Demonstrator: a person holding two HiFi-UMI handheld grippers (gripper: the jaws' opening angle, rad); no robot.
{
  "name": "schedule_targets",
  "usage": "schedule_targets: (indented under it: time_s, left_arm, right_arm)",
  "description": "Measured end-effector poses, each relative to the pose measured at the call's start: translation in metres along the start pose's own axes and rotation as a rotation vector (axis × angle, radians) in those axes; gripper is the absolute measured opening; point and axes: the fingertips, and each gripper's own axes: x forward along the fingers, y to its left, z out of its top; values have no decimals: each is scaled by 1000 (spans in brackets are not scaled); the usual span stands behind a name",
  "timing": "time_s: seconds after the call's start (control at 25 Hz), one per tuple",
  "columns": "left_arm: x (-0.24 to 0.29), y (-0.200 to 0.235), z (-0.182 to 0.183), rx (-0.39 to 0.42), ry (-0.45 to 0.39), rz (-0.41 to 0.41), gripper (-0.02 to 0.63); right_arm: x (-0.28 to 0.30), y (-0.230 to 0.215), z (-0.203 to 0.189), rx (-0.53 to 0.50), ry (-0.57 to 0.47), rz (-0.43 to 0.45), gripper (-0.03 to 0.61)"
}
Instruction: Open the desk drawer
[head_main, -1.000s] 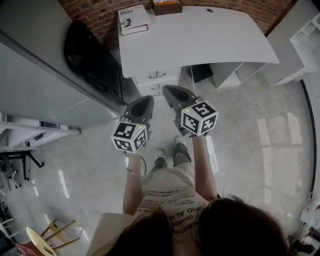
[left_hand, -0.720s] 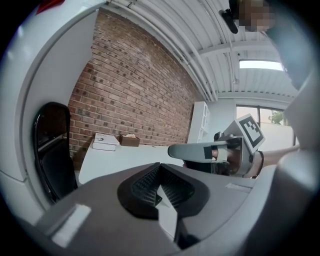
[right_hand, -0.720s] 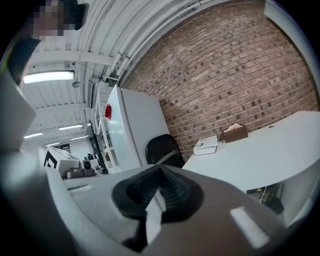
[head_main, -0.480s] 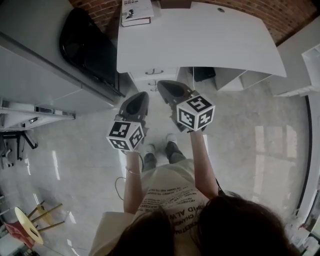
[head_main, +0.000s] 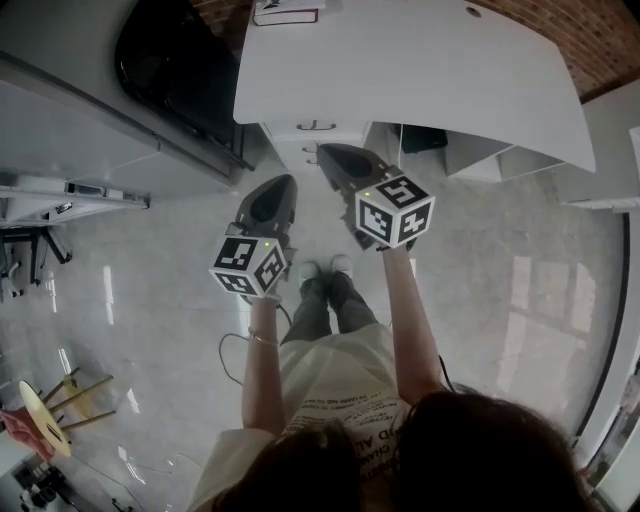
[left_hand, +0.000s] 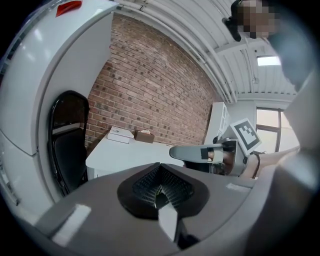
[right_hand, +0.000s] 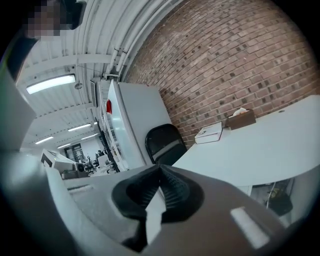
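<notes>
A white desk (head_main: 420, 70) fills the top of the head view. Under its left part stands a white drawer unit (head_main: 318, 140) with a dark handle (head_main: 316, 126) on the top drawer, which is closed. My right gripper (head_main: 327, 153) is shut and empty, its tip just below the drawer fronts and apart from them. My left gripper (head_main: 281, 184) is also shut and empty, lower and to the left over the floor. The left gripper view shows the desk (left_hand: 135, 152) and the right gripper (left_hand: 200, 151) beyond my shut left gripper (left_hand: 160, 187). The right gripper (right_hand: 159, 192) faces the desk (right_hand: 260, 150).
A black chair (head_main: 185, 75) stands left of the desk against a white cabinet (head_main: 80, 120). A book (head_main: 285, 12) lies at the desk's far edge. Open white shelves (head_main: 470, 160) and a black object (head_main: 425, 138) sit under the desk's right. A cable (head_main: 235, 345) lies on the floor.
The person has stepped nearer to the desk, so it fills more of the view. Both grippers stay shut, side by side, still short of the drawer fronts.
</notes>
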Motion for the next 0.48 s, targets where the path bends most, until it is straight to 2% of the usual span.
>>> schedule_targets:
  time_s: [0.24, 0.48]
  left_arm:
    - [20, 23, -30, -5, 17, -11, -2]
    - [42, 44, -63, 13, 43, -44, -2]
  right_arm:
    - [17, -22, -34, 57, -6, 16, 2]
    - [34, -52, -69, 172, -63, -2, 3]
